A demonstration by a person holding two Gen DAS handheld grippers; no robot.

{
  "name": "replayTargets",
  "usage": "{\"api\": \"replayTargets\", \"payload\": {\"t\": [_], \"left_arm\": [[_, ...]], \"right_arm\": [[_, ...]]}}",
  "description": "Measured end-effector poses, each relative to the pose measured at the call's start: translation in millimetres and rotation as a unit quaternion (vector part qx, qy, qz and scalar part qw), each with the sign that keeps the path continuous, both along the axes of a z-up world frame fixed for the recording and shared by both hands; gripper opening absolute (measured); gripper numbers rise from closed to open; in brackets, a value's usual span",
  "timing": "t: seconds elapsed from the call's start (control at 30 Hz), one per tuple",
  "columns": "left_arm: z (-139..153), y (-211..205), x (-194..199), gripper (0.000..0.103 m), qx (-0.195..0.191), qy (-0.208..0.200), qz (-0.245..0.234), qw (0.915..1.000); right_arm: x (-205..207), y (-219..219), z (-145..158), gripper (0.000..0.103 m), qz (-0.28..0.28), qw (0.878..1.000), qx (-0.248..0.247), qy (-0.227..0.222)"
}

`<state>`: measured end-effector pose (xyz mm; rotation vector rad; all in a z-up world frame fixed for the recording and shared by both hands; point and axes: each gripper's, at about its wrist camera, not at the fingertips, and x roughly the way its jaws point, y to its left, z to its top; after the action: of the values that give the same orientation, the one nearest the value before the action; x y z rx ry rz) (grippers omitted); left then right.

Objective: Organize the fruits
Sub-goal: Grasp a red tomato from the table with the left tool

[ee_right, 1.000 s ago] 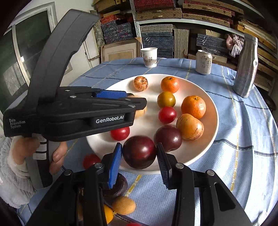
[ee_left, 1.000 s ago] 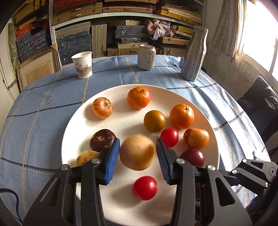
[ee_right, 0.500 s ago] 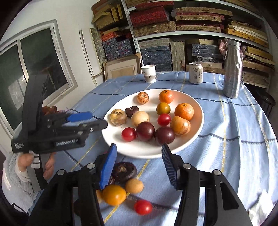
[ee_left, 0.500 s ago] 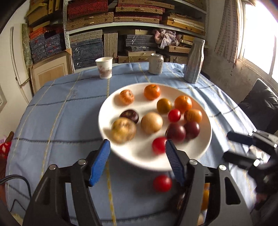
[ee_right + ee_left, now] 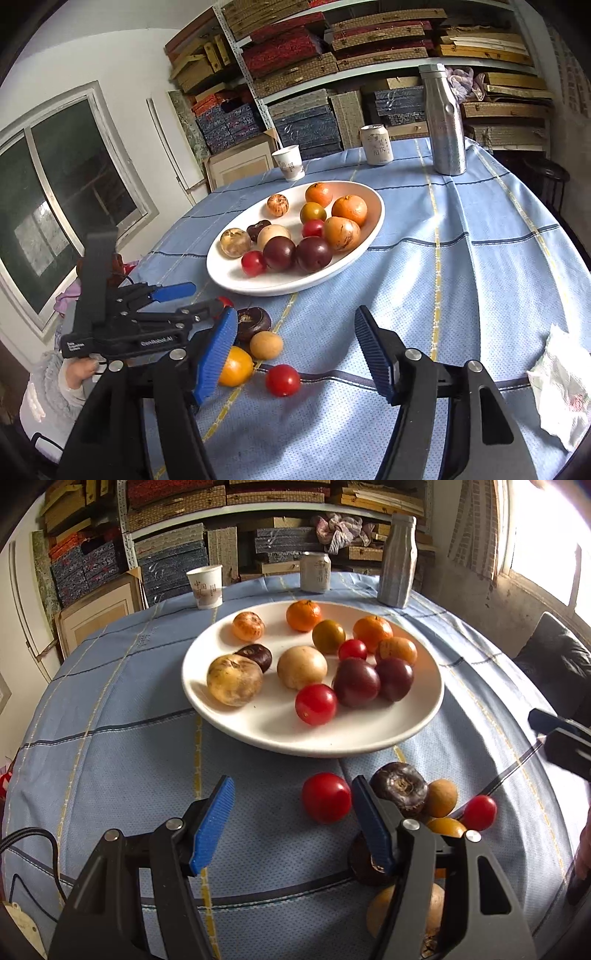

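The loose red tomato [image 5: 326, 802] lies on the cloth at lower centre, below the plate [image 5: 424, 716]; smooth, round and soft, so squeeze it lightly across its middle. Left gripper [image 5: 291, 823] tilts steeply down, right gripper [image 5: 295, 354] shallower; both have just been opening, nothing between them

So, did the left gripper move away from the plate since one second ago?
Yes. The left gripper pulled back off the white plate toward the near table edge, and its jaws have just been opening, with nothing between them.
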<state>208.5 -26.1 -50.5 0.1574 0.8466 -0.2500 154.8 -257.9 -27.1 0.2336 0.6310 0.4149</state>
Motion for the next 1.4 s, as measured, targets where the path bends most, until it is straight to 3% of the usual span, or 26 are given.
{"api": "replayTargets", "payload": {"t": [0.13,0.43,0.77,1.03,1.27,1.4], "left_arm": [[-6,-2,7,0.066,-0.006,0.012,-0.005,0.9999],[7,30,-8,0.066,0.012,-0.018,0.024,0.9995],[2,22,-24,0.067,0.014,-0.014,-0.014,0.9997],[-2,-3,-22,0.035,0.019,-0.007,-0.063,0.9978],[-6,-9,-16,0.029,0.014,0.004,-0.074,0.9971],[-3,4,-13,0.029,-0.006,0.007,-0.049,0.9988]], "right_arm": [[-2,1,1,0.067,0.005,1.000,0.001,-0.003],[-3,-2,1,0.067,0.002,1.000,0.006,-0.002],[-6,-1,1,0.067,0.006,1.000,0.005,-0.006],[-8,-1,1,0.067,0.010,1.000,0.012,-0.002],[-8,3,-4,0.067,0.015,1.000,0.001,0.005],[-8,11,-11,0.067,0.023,0.999,-0.025,0.021]]}}
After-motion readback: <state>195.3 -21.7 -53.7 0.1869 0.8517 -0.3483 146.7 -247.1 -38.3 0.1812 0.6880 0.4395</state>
